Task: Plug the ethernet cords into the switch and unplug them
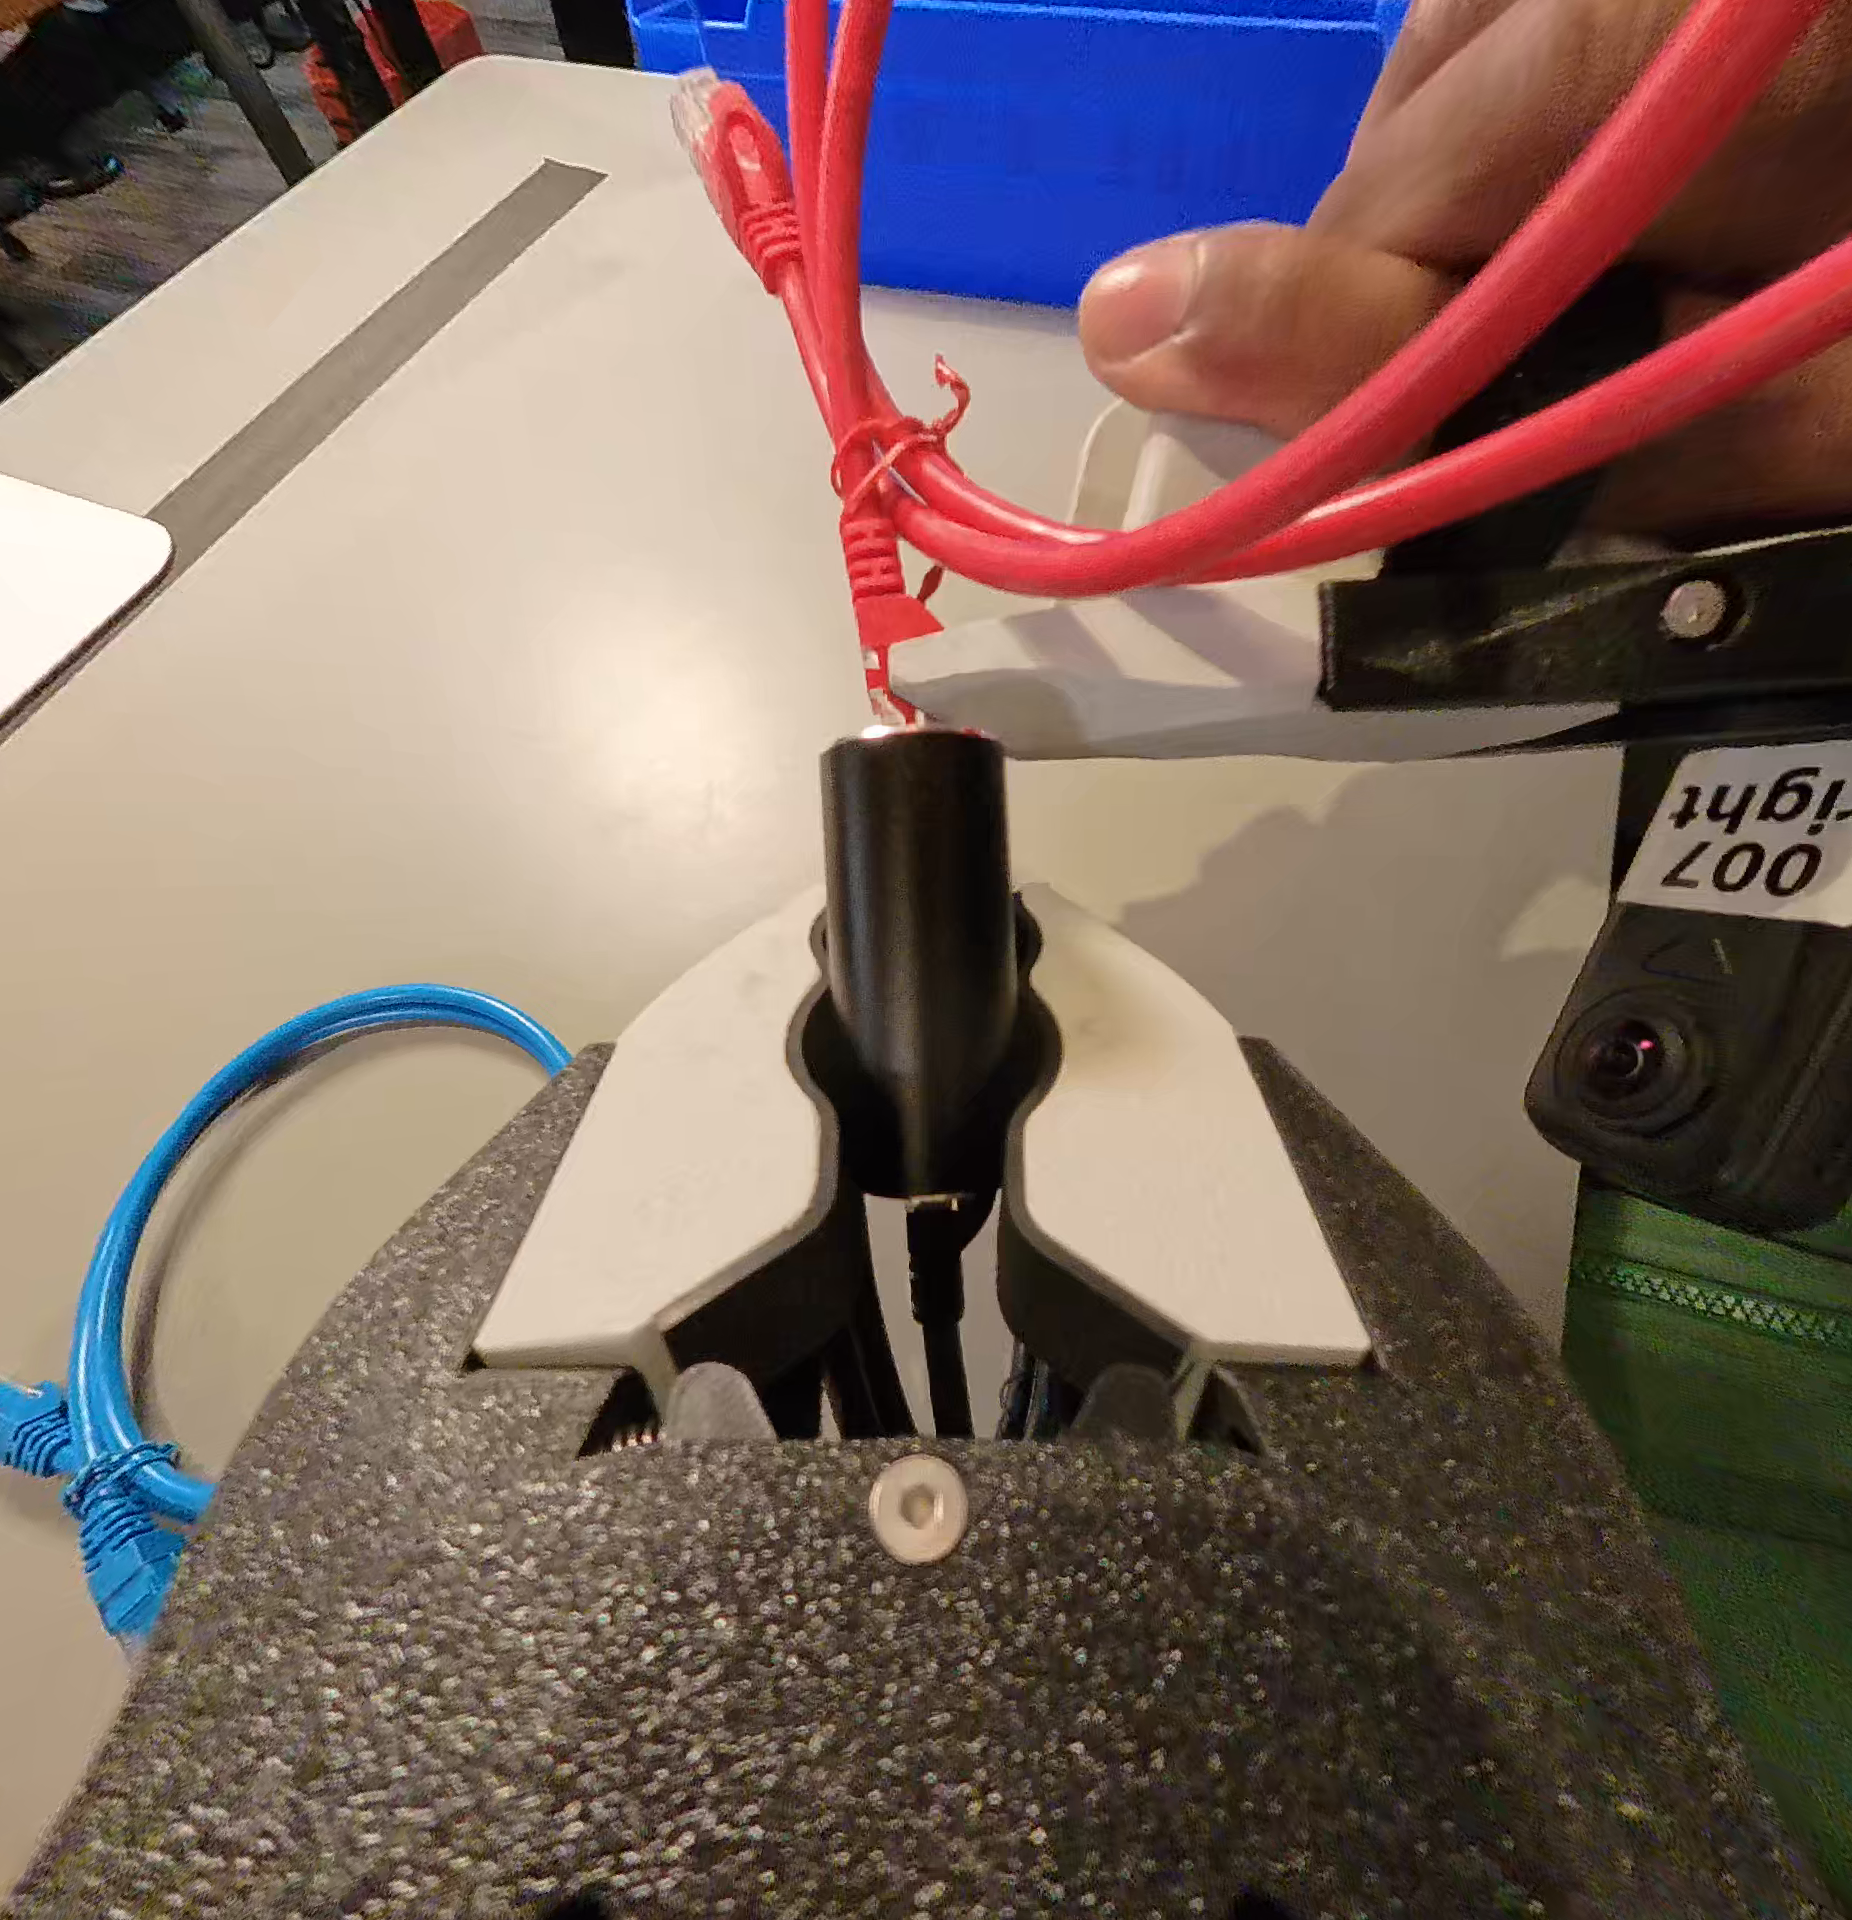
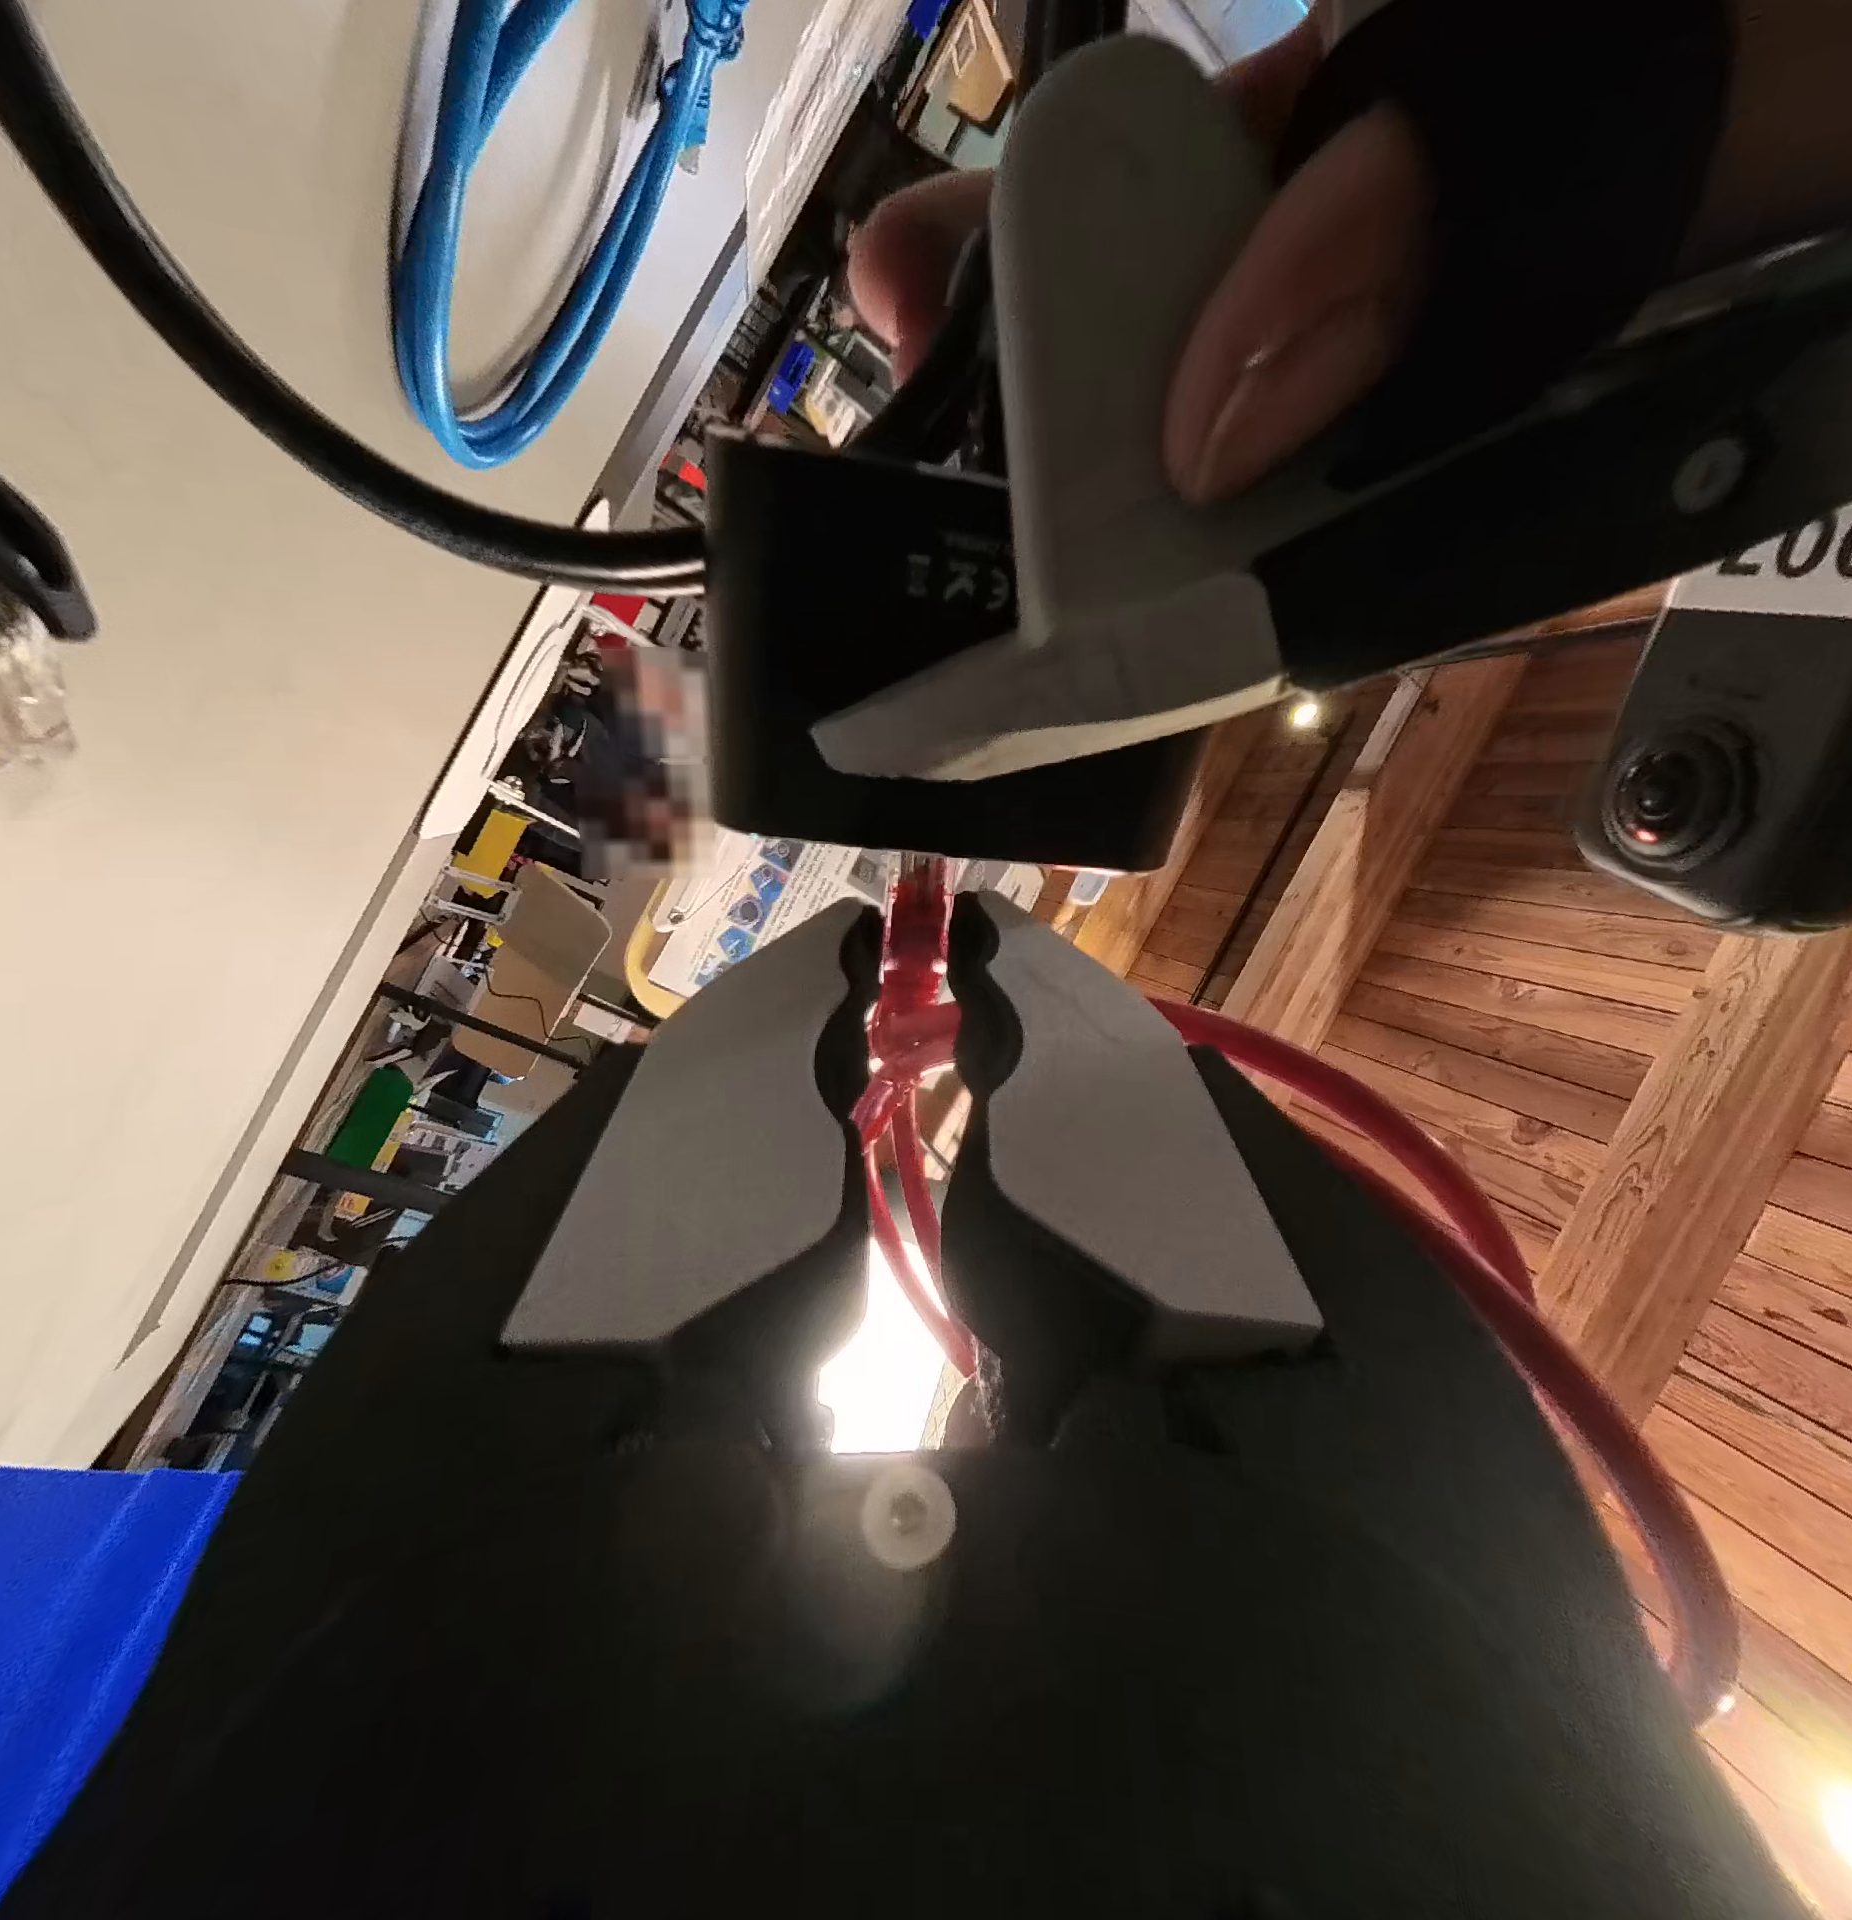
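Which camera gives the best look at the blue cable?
The left wrist view: the blue cable lies coiled on the table at lower left, sharp, with its plugs visible. The right wrist view shows the same blue loop at the top, blurred and partly cropped.

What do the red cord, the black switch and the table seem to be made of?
Red cord: looks like a flexible rubbery plastic jacket, smooth with a slight sheen, and it bends in loops. Black switch: probably hard moulded plastic, satin, with a soft highlight along its edge. Table: seems a laminate top, pale grey, matt and even.
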`<state>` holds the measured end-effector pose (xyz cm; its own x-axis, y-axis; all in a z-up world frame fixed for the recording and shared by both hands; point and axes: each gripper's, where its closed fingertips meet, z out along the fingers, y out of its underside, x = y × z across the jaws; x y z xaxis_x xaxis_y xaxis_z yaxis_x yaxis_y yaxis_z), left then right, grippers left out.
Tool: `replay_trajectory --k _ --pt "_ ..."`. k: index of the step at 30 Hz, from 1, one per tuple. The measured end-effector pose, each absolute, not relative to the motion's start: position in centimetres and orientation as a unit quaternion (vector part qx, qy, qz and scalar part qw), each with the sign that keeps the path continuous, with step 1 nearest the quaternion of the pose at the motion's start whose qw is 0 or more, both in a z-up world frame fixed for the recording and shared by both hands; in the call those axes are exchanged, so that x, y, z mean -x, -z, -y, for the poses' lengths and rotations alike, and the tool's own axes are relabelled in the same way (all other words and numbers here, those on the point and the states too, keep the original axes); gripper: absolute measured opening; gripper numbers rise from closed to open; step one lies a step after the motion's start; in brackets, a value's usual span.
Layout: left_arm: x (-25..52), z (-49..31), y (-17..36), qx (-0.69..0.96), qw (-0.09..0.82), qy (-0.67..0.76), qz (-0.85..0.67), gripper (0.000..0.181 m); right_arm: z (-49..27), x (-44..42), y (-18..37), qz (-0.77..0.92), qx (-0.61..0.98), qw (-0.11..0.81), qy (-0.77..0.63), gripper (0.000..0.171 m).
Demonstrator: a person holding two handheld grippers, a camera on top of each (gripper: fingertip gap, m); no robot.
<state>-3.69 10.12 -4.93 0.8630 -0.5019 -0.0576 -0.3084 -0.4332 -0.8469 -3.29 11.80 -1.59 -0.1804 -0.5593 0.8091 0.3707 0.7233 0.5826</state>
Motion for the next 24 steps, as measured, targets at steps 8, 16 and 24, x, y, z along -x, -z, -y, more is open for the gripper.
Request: replay_trajectory --k 8,16,24 --pt "3.77 -9.99 4.90 0.829 0.492 0.100 -0.246 0.028 -11.45 3.29 2.09 0.696 -0.024 0.651 0.302 0.012" --pt "3.47 -9.73 4.74 0.814 0.507 0.086 -0.271 0.028 -11.25 3.38 1.76 0.684 -0.008 0.661 0.308 0.013" --pt "4.13 -9.88 4.51 0.800 0.542 0.020 -0.257 0.028 -10.83 3.12 1.99 0.653 -0.001 0.683 0.329 0.013"
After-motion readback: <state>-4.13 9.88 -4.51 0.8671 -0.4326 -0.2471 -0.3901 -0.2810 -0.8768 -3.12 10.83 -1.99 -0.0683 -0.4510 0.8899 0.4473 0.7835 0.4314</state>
